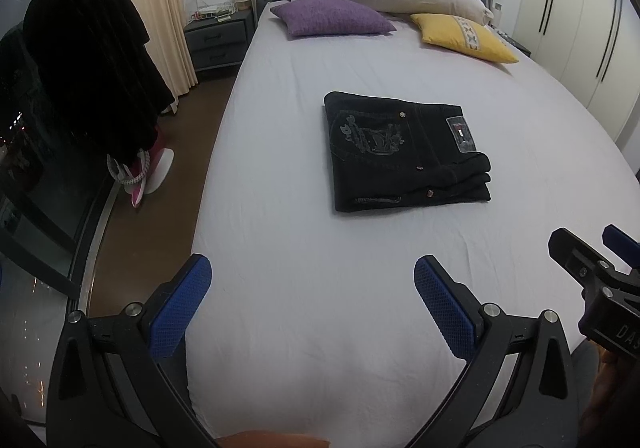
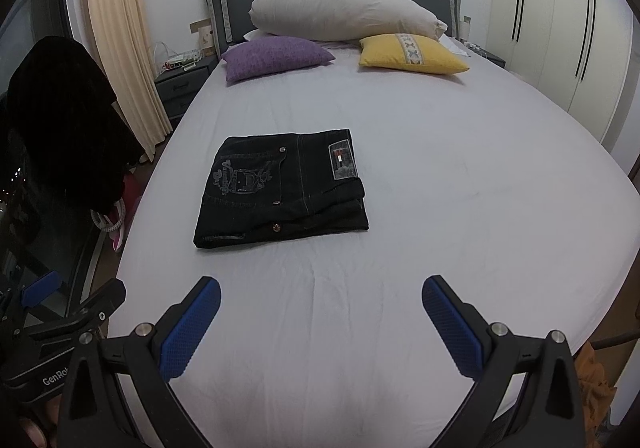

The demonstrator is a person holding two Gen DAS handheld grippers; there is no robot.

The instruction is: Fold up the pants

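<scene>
Black pants lying folded in a neat rectangle mid-bed, touching neither claw. Left claw and right claw hovering near the foot, both spread wide, gripping nothing. 2 cushions resting beyond.

Patch on pants: lettering too small to read. Wardrobe, right tongs: cut by frame edge.

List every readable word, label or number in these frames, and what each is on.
"GenRo", cut off: left gripper body.
"DAS", cut off by the frame: right gripper body.
Waistband patch on the pants: too blurred.
Pocket embroidery: lettering unreadable.
</scene>
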